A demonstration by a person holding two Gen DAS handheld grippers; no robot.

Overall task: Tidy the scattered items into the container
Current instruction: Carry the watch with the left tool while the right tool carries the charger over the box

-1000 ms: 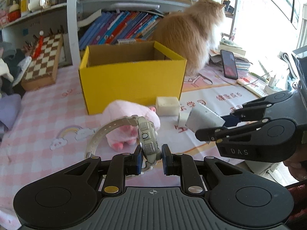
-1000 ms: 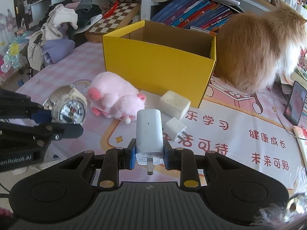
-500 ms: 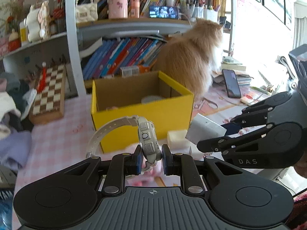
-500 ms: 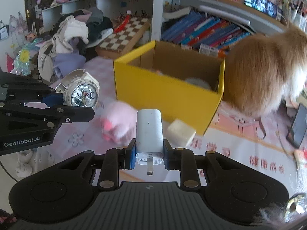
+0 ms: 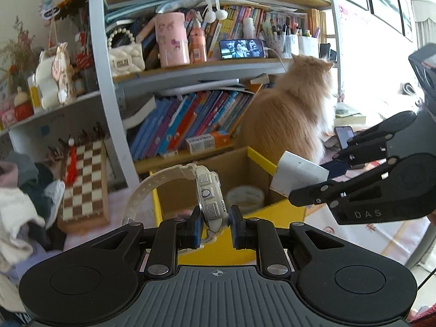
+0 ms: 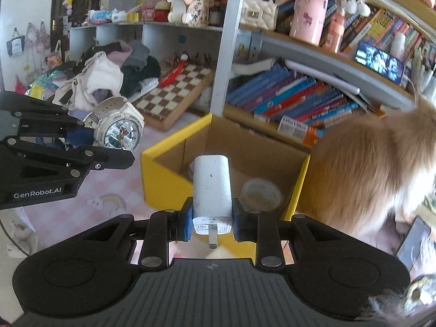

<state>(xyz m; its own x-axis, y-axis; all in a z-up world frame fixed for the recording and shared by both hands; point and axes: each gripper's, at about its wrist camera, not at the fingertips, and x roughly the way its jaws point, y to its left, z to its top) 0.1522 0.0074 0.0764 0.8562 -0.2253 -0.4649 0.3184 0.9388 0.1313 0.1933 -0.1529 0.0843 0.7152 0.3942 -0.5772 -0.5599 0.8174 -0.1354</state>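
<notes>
My left gripper (image 5: 214, 224) is shut on a white wristwatch (image 5: 209, 199), held edge-on with its strap arching left; in the right wrist view the watch (image 6: 118, 129) shows its dial. My right gripper (image 6: 211, 219) is shut on a white charger plug (image 6: 212, 190), prong toward the camera; in the left wrist view the charger (image 5: 297, 175) hangs over the box's right corner. Both are held above the near side of an open yellow cardboard box (image 6: 169, 174), (image 5: 218, 248). A round whitish roll (image 6: 261, 192) lies inside the box.
An orange long-haired cat (image 5: 291, 114) sits right behind the box. A chessboard (image 5: 83, 182) leans at the left beside a heap of clothes (image 6: 109, 70). Bookshelves (image 5: 190, 125) stand behind. A phone (image 6: 414, 239) lies at the right on the pink checked tablecloth (image 6: 90, 199).
Both grippers have risen and moved toward the box with the watch and charger still held. The pink plush and small white items on the table have dropped out of view.
</notes>
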